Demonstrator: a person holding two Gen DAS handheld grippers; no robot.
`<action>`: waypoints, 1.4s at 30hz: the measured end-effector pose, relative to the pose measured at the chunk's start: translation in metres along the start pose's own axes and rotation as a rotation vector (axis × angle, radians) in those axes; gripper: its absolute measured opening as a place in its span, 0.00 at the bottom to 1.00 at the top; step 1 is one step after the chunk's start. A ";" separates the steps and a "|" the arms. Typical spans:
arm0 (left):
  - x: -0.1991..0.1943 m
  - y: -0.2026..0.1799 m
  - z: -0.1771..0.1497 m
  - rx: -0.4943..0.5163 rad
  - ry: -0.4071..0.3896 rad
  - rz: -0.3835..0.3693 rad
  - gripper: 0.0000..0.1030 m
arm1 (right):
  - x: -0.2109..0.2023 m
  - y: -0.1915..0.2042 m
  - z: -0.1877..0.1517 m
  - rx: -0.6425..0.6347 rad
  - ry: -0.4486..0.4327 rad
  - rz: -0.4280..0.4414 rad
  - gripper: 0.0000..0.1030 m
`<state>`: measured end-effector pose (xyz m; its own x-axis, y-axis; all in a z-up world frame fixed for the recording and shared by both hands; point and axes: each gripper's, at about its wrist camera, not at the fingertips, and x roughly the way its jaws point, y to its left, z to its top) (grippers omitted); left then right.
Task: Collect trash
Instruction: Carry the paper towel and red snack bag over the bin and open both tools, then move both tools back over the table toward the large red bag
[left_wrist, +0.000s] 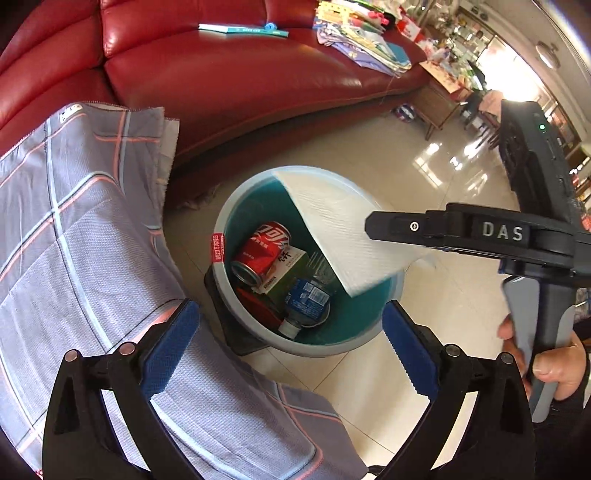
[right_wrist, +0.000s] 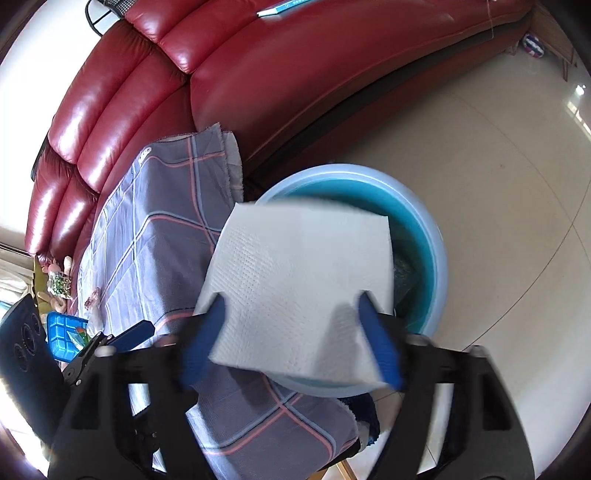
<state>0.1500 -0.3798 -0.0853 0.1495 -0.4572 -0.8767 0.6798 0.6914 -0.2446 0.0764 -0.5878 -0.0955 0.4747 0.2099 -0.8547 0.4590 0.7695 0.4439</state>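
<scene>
Bin (left_wrist: 221, 236) on the floor already has trash in it: red soda can (left_wrist: 264, 251), green carton (left_wrist: 291, 269), plastic bottle (left_wrist: 308, 302). So I judge the task well along. I can't see any more trash lying loose on the cloth-covered tabletop (left_wrist: 92, 240) from here, though a blue tray (right_wrist: 64, 334) with something in it sits at its far end in the right view.

Current item: white paper napkin (right_wrist: 306, 291). My right tool (right_wrist: 291, 332) is spread, and the napkin lies flat between its blue pads (right_wrist: 380, 343), edges near both, not pinched as far as I can tell. The picture is blurry there, so contact is hard to call. In the left view the napkin (left_wrist: 343, 236) is over the bin's opening, covering its right part, just under the right tool's finger. Looks like a release above the bin; it isn't down inside yet.

My left tool (left_wrist: 291, 350) is spread wide, nothing between its pads, pointing down at the bin's near rim, napkin beyond it.

Left to do: napkin drops in, then check for leftovers.
</scene>
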 end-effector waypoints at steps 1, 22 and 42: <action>-0.001 0.001 0.000 -0.002 0.001 -0.001 0.96 | 0.001 0.001 0.000 0.001 0.001 -0.001 0.72; -0.029 0.025 -0.021 -0.049 -0.024 -0.031 0.96 | 0.001 0.009 -0.013 0.073 0.048 -0.050 0.85; -0.135 0.122 -0.139 -0.245 -0.106 0.104 0.96 | 0.008 0.138 -0.088 -0.155 0.110 -0.042 0.85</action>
<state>0.1133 -0.1560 -0.0540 0.2922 -0.4242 -0.8571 0.4650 0.8462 -0.2602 0.0774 -0.4272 -0.0645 0.3684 0.2335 -0.8999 0.3517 0.8610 0.3674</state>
